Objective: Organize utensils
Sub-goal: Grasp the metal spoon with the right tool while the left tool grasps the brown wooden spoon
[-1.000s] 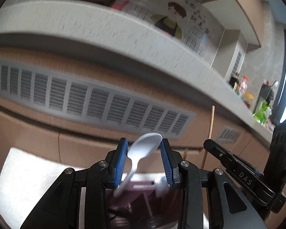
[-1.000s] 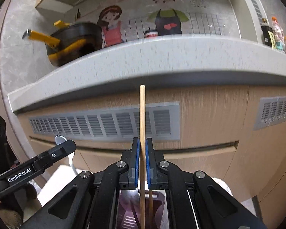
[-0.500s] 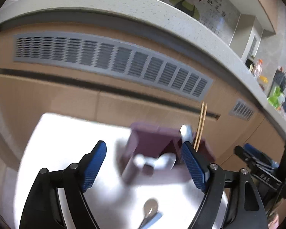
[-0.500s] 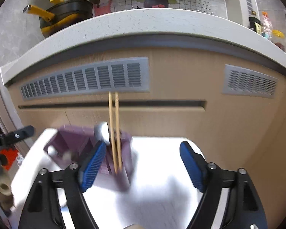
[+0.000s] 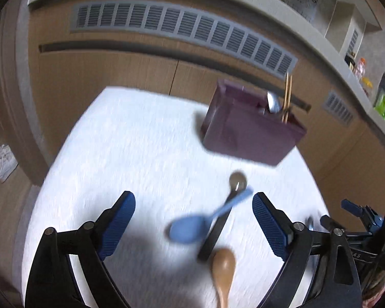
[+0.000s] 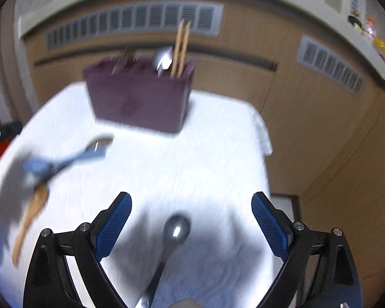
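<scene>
Overhead, left claw (image 5: 193,220) gaped wide, gripping nothing; beneath it lay one blue spoon (image 5: 190,227), one black-handled spoon (image 5: 225,210), one wooden spoon (image 5: 223,269), all blurred. Ahead stood one purple holder (image 6: 138,97) with two chopsticks (image 6: 181,48), a metal spoon (image 6: 163,57). Right claw (image 6: 191,224) equally wide over another dark-handled spoon (image 6: 175,231), handle cut off.

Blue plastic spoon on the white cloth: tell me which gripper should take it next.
Left. The blue plastic spoon lies between the open left gripper fingers. The open right gripper instead frames a black-handled metal spoon, with the blue spoon far to its left.
</scene>
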`<move>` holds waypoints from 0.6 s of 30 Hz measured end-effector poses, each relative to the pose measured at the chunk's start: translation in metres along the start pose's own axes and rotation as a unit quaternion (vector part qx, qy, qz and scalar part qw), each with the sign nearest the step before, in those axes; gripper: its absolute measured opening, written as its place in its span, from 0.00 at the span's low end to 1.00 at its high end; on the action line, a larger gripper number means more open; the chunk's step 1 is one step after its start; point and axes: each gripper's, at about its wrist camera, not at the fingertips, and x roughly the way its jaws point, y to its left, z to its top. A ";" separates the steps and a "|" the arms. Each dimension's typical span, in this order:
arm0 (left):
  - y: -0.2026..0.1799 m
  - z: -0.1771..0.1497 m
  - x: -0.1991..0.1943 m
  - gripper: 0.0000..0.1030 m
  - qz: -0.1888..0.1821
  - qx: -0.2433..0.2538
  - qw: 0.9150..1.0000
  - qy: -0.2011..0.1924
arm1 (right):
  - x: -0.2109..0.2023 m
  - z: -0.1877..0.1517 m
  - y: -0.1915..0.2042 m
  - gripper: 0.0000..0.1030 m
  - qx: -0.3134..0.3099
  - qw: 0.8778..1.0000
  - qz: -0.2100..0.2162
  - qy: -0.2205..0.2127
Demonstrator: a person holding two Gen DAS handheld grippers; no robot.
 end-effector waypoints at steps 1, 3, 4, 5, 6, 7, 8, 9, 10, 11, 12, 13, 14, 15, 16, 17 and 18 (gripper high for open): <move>0.002 -0.007 0.001 0.91 0.002 0.002 1.000 0.009 | 0.004 -0.008 0.004 0.90 -0.007 1.000 -0.001 0.010; 0.003 -0.013 0.003 0.91 0.006 0.008 1.000 0.021 | 0.009 -0.017 0.007 0.90 -0.011 1.000 -0.007 0.021; 0.003 -0.017 0.005 0.91 0.005 0.013 1.000 0.028 | 0.011 -0.022 0.008 0.90 -0.010 1.000 -0.006 0.024; 0.002 -0.018 0.008 0.91 0.002 0.016 0.999 0.034 | 0.012 -0.025 0.007 0.90 -0.006 1.000 -0.003 0.026; 0.002 -0.020 0.010 0.91 -0.001 0.018 0.999 0.042 | 0.011 -0.028 0.005 0.90 0.001 1.000 0.000 0.025; 0.001 -0.023 0.012 0.91 -0.005 0.020 0.999 0.050 | 0.010 -0.030 0.002 0.90 0.009 1.000 0.003 0.024; 0.000 -0.024 0.014 0.91 -0.007 0.022 0.998 0.054 | 0.010 -0.032 0.000 0.92 0.017 1.000 0.006 0.024; -0.002 -0.027 0.015 0.91 -0.005 0.026 0.998 0.058 | 0.009 -0.033 -0.003 0.94 0.024 0.999 0.008 0.024; -0.004 -0.029 0.015 0.91 -0.003 0.031 0.998 0.060 | 0.008 -0.035 -0.006 0.94 0.028 0.999 0.006 0.022; -0.008 -0.030 0.015 0.91 -0.005 0.037 0.997 0.061 | 0.008 -0.035 -0.007 0.94 0.030 0.999 0.002 0.021; -0.012 -0.033 0.015 0.91 -0.010 0.046 0.997 0.063 | 0.008 -0.037 -0.008 0.94 0.030 0.999 -0.004 0.021; -0.017 -0.036 0.014 0.91 -0.014 0.053 0.996 0.064 | 0.009 -0.038 -0.008 0.94 0.030 0.999 -0.006 0.021; -0.023 -0.040 0.013 0.91 -0.014 0.063 0.996 0.064 | 0.009 -0.039 -0.009 0.94 0.031 0.999 -0.006 0.022; -0.029 -0.044 0.013 0.91 -0.011 0.073 0.995 0.064 | 0.010 -0.040 -0.009 0.94 0.033 0.999 -0.005 0.023; -0.035 -0.049 0.013 0.90 -0.009 0.082 0.994 0.065 | 0.011 -0.040 -0.010 0.94 0.035 0.999 -0.005 0.023; -0.040 -0.051 0.015 0.86 -0.008 0.089 0.994 0.068 | 0.011 -0.040 -0.010 0.94 0.036 0.999 -0.005 0.023; -0.045 -0.055 0.017 0.75 -0.007 0.096 0.993 0.072 | 0.011 -0.041 -0.011 0.94 0.039 0.999 -0.006 0.021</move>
